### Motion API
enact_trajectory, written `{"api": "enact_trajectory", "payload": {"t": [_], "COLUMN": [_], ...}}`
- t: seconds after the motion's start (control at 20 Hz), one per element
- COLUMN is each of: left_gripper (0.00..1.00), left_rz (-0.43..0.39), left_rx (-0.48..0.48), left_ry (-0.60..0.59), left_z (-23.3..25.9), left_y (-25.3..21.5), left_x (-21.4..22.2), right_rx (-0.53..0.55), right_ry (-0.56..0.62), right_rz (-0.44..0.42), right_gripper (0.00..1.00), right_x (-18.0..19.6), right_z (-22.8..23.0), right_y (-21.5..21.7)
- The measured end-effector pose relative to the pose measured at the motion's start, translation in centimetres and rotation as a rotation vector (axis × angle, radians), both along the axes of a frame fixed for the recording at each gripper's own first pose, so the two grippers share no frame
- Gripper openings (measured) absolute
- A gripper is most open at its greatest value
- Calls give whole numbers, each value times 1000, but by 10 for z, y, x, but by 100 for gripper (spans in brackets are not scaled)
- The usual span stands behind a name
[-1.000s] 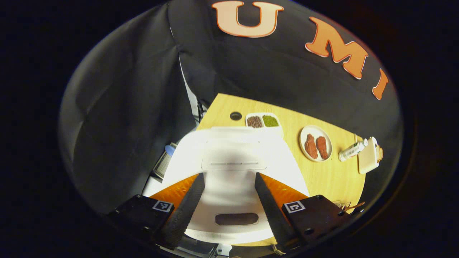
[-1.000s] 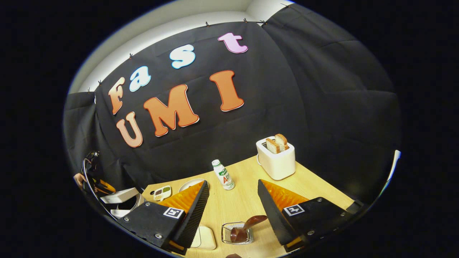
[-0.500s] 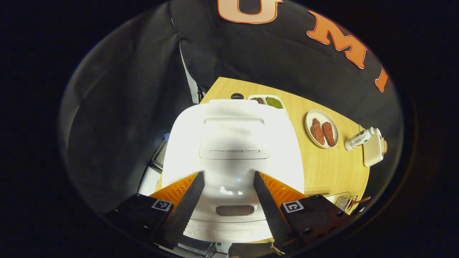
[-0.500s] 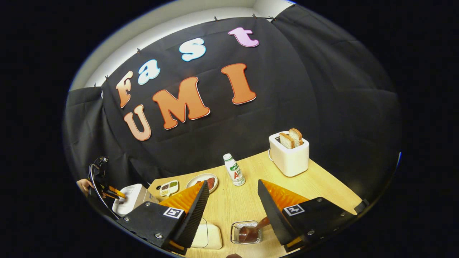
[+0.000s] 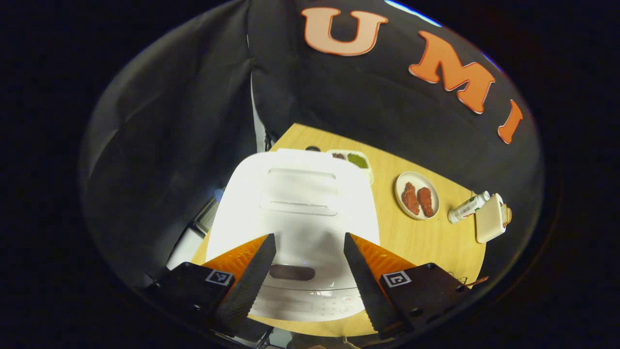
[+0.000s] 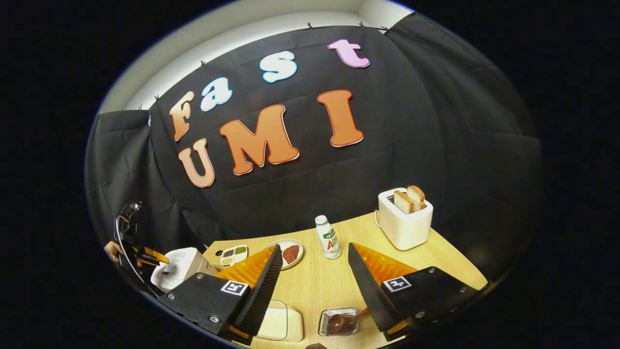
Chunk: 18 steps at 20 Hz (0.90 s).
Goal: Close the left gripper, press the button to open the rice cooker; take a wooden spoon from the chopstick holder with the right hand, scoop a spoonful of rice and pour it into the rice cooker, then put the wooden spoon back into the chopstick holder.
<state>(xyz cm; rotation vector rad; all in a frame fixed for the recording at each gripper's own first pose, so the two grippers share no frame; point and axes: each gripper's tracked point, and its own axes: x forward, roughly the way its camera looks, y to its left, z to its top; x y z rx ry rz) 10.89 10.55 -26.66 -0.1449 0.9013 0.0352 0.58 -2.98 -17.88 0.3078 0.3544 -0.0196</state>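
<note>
Rice cooker (image 5: 295,208), lid down, sits at the counter's (image 5: 436,242) left edge beneath the left hand-held gripper (image 5: 310,242), whose jaws gape empty. Right hand-held gripper (image 6: 315,261), also wide and empty, hovers above the chopstick holder (image 6: 339,322) with its wooden spoon (image 6: 341,324).

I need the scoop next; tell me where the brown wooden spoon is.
In the right gripper view, the brown wooden spoon lies in the wire chopstick holder on the wooden table, low between the right gripper fingers.
</note>
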Motion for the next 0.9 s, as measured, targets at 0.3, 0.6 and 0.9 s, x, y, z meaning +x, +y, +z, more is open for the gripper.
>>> {"api": "enact_trajectory", "payload": {"t": [0.3,0.6,0.9], "left_gripper": [98,97,98], "left_rz": [-103,-174,-183], "left_rx": [83,70,-6], "left_ry": [-389,-637,-731], "left_z": [108,178,204], "left_y": [-32,-72,-103], "left_x": [-1,-12,-16], "right_rx": [-104,-197,-197], "right_ry": [-69,-108,-103], "right_rz": [83,164,207], "right_gripper": [86,87,87], "right_x": [18,35,55], "right_z": [30,43,44], "right_y": [38,71,96]}}
